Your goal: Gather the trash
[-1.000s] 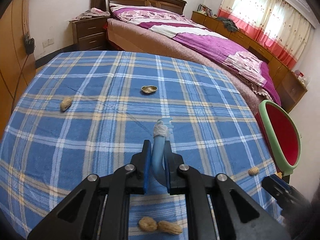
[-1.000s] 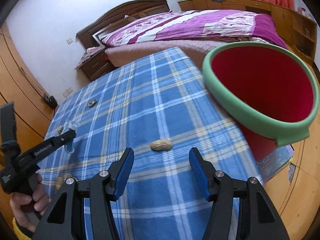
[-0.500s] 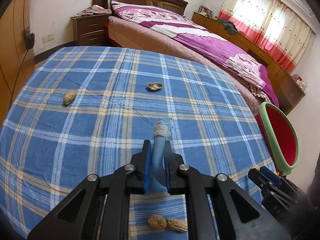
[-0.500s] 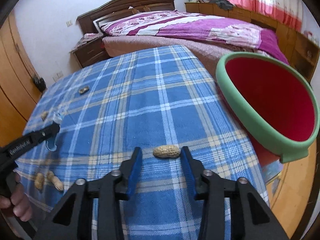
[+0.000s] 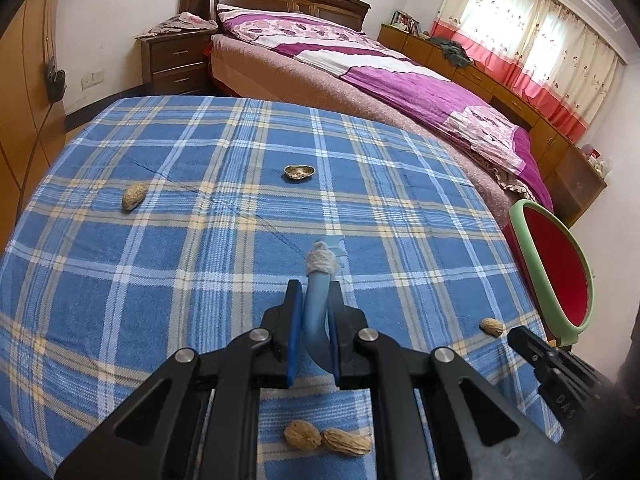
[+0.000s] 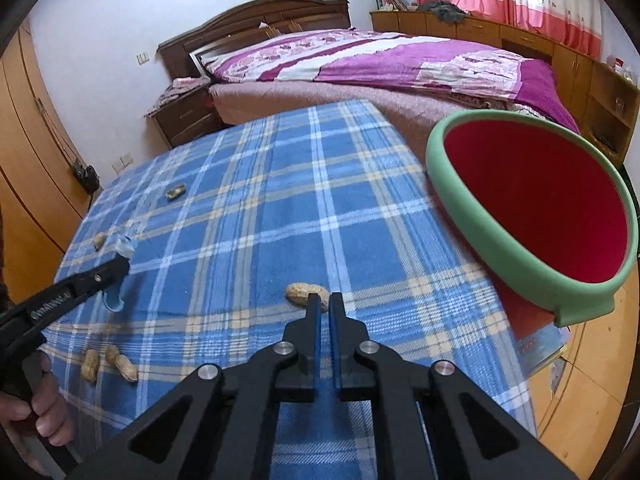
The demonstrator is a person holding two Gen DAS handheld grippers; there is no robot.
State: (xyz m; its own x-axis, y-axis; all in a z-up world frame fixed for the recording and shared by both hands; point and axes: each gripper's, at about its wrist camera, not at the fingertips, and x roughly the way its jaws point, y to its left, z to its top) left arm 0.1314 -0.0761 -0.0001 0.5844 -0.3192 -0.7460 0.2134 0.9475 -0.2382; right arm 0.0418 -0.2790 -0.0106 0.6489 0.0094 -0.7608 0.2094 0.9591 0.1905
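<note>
Soft daylight through curtains (image 5: 532,44); sharp frames, edges fisheye-bent.

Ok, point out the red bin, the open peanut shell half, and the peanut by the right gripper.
red bin (image 6: 496,236), right wrist view, green rim.
open peanut shell half (image 5: 299,172), left wrist view, hollow centre.
peanut (image 6: 298,293), right wrist view, left lobe.

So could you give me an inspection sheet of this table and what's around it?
Surface: blue checked tablecloth, lying flat.
Job's things: whole peanut, open shell, peanut pair at the near edge; red bin with a green rim beside the table.
Clutter: nothing seen.
Grippers: left gripper shut on a blue plastic piece; right gripper shut, tips at a lone peanut, grip unclear.
Cables: dark cord by the wall.
Surroundings: bed, nightstand.
</note>
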